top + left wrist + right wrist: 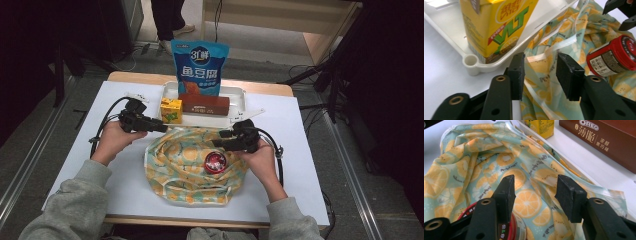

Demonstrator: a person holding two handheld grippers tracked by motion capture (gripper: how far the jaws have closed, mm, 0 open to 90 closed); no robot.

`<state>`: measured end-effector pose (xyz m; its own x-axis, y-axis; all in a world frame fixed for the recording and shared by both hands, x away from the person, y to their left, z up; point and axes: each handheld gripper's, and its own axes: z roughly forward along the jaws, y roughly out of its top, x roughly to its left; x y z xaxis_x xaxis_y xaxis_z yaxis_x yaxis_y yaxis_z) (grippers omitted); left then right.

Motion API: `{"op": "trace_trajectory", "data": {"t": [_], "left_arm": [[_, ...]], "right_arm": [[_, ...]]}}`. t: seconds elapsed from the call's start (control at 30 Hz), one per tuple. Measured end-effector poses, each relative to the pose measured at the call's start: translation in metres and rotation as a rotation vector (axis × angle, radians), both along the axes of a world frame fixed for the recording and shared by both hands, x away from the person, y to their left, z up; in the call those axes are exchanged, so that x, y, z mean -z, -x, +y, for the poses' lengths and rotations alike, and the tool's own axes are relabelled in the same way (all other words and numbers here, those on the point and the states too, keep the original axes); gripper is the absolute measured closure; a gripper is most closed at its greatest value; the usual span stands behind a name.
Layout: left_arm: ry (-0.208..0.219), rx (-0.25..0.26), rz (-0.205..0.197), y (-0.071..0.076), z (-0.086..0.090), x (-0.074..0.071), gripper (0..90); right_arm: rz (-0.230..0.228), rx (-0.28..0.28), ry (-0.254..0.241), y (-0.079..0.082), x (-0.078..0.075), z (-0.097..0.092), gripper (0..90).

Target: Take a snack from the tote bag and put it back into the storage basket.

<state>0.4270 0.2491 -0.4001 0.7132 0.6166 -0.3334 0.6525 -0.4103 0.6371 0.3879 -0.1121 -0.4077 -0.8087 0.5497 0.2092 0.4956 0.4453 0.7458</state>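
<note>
Both grippers stand apart over the lemon-print fabric bag (192,165), left gripper (540,72) astride its rim, right gripper (535,195) above the red-lidded jar (215,162); likely packing.

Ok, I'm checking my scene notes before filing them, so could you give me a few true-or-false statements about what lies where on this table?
1. The red-lidded jar lies on the lemon-print cloth bag. True.
2. The yellow drink carton stands in the white tray. True.
3. The blue snack pouch lies flat on the cloth bag. False: it stands upright at the tray's far side.
4. The left gripper is clamped on the carton. False: its jaws stand apart over the bag's edge.
5. The brown Oreo box lies in the tray beside the carton. True.
</note>
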Motion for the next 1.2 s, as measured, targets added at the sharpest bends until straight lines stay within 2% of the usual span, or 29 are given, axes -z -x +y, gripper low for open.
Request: {"op": "trace_trajectory", "data": {"t": [0.1,0.27,0.47,0.8,0.97,1.2], "left_arm": [[-0.002,0.004,0.002,0.003,0.0,0.0,55.0],[0.009,0.014,-0.002,0.008,0.0,-0.001,51.1],[-0.001,0.034,-0.004,0.015,-0.001,-0.003,48.5],[0.013,0.037,-0.017,0.022,-0.001,-0.005,46.3],[0.014,0.037,-0.024,0.025,0.001,-0.007,45.9],[0.016,0.03,-0.03,0.028,0.004,-0.006,45.6]], "right_arm": [[0.005,0.008,0.013,0.001,-0.001,0.0,53.2],[0.013,0.004,0.003,0.001,-0.003,-0.001,54.8],[0.031,0.003,-0.031,0.003,-0.006,-0.003,55.1],[0.03,0.015,-0.012,0.011,-0.013,-0.004,50.8],[0.016,-0.003,0.0,0.019,-0.016,-0.001,50.3],[0.011,-0.014,0.01,0.029,-0.013,0.001,48.4]]}}
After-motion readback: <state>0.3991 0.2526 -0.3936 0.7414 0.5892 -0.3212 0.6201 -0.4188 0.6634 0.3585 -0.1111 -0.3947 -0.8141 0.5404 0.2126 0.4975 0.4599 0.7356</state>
